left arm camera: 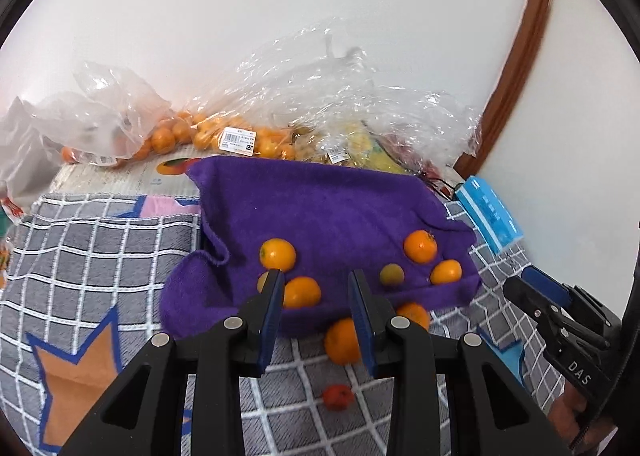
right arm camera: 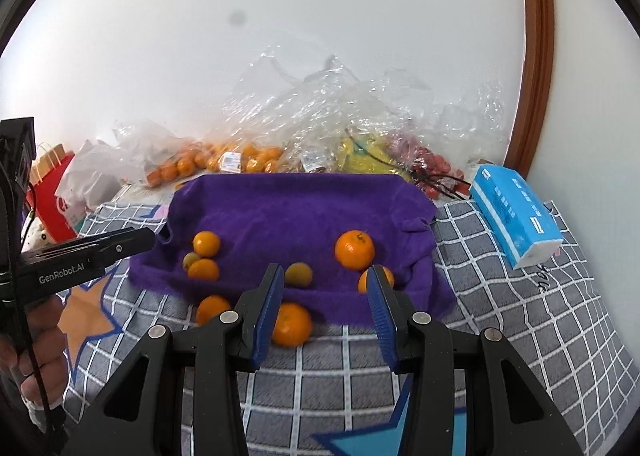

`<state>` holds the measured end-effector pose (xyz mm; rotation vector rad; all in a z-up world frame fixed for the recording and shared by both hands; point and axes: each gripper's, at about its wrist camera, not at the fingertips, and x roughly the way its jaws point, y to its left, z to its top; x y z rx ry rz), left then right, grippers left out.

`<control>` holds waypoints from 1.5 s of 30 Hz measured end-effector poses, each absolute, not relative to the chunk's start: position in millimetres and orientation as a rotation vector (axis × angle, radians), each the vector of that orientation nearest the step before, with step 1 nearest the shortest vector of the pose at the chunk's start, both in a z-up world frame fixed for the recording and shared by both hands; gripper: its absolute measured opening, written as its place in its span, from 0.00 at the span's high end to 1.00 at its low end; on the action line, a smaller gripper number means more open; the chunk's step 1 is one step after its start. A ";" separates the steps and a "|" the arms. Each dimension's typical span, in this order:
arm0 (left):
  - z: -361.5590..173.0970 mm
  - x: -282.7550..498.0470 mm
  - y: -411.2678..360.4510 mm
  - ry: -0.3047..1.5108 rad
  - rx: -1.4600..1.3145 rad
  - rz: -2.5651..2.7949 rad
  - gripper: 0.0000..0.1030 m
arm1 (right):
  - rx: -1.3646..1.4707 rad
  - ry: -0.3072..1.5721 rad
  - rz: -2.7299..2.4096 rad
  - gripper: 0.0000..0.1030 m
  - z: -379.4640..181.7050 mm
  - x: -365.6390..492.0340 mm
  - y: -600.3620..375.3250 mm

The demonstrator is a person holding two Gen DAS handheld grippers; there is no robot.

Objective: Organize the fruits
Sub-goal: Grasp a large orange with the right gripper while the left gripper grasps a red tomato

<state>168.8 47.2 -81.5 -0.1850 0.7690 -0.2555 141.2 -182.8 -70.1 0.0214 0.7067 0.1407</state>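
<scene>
A purple towel (left arm camera: 320, 208) lies on the checked blanket (left arm camera: 100, 248) with several oranges on it, such as one at the left (left arm camera: 278, 254) and one at the right (left arm camera: 420, 246), plus a small greenish fruit (left arm camera: 391, 275). Two oranges (left arm camera: 342, 340) (left arm camera: 414, 314) rest on the blanket at the towel's near edge, and a small red fruit (left arm camera: 338, 396) lies closer in. My left gripper (left arm camera: 316, 278) hovers open above the near edge, holding nothing. My right gripper (right arm camera: 326, 276) is open and empty too, over the towel (right arm camera: 300, 208) between the greenish fruit (right arm camera: 299, 275) and an orange (right arm camera: 355, 249).
Clear plastic bags of oranges (left arm camera: 224, 136), yellow fruit (right arm camera: 360, 156) and small red fruit (right arm camera: 436, 166) are piled along the white wall. A blue tissue pack (right arm camera: 516, 212) lies at the right. A red paper bag (right arm camera: 48, 192) stands at the far left. A hand (right arm camera: 36, 352) holds the left gripper's handle.
</scene>
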 end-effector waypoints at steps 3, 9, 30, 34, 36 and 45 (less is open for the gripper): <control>-77.2 157.6 53.3 0.762 -0.180 -0.247 0.70 | 0.030 0.712 0.157 0.58 -72.6 134.0 -179.0; -84.6 141.4 67.1 0.770 -0.167 -0.200 0.69 | 0.043 0.740 0.187 0.58 -87.1 122.6 -169.5; -134.9 153.7 97.0 0.882 -0.199 -0.150 0.68 | 0.000 0.891 0.180 0.65 -157.7 166.0 -150.3; -144.1 160.6 98.8 0.901 -0.225 -0.159 0.68 | -0.013 0.898 0.196 0.62 -166.7 175.2 -151.0; -148.4 163.3 99.7 0.912 -0.236 -0.162 0.68 | -0.028 0.892 0.202 0.60 -166.6 176.4 -148.6; -158.2 167.4 99.5 0.946 -0.251 -0.172 0.68 | -0.081 0.926 0.198 0.58 -180.2 193.0 -142.5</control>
